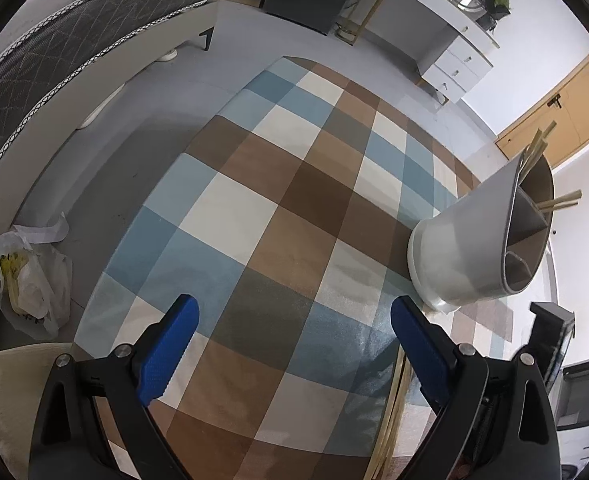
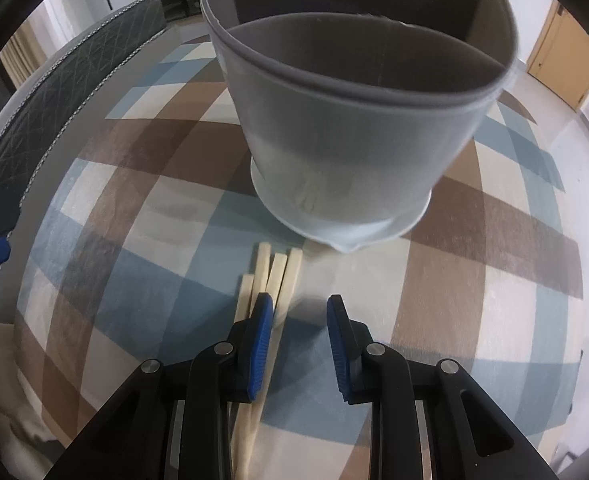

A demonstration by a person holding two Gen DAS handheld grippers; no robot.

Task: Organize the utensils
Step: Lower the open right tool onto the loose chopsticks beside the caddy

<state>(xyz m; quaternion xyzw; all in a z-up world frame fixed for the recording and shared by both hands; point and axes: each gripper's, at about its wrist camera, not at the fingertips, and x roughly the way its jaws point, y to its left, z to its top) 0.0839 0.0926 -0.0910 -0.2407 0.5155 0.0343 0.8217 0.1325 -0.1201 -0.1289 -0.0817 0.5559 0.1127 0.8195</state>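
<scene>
A checked rug (image 1: 294, 216) in blue, brown and cream squares covers the grey floor, with a dark quilted mattress (image 1: 54, 52) along one side. A white desk with drawers (image 1: 446, 52) stands by the far wall, next to a wooden door (image 1: 554, 120). A crumpled plastic bag (image 1: 30, 280) lies on the bare floor beside the rug.

On the rug stands a grey utensil holder (image 2: 354, 128), round, on a white base and divided inside by partitions. From the left wrist view, a few wooden chopsticks (image 1: 538, 144) poke out of its compartments. More loose chopsticks (image 2: 274, 276) lie on the rug just in front of the holder's base, side by side.

The right gripper (image 2: 300, 312) hangs low over these, jaws narrowly parted, its left finger over the bundle; nothing is pinched between the pads. The left gripper (image 1: 294, 316) hovers over the rug with jaws spread wide and empty.
</scene>
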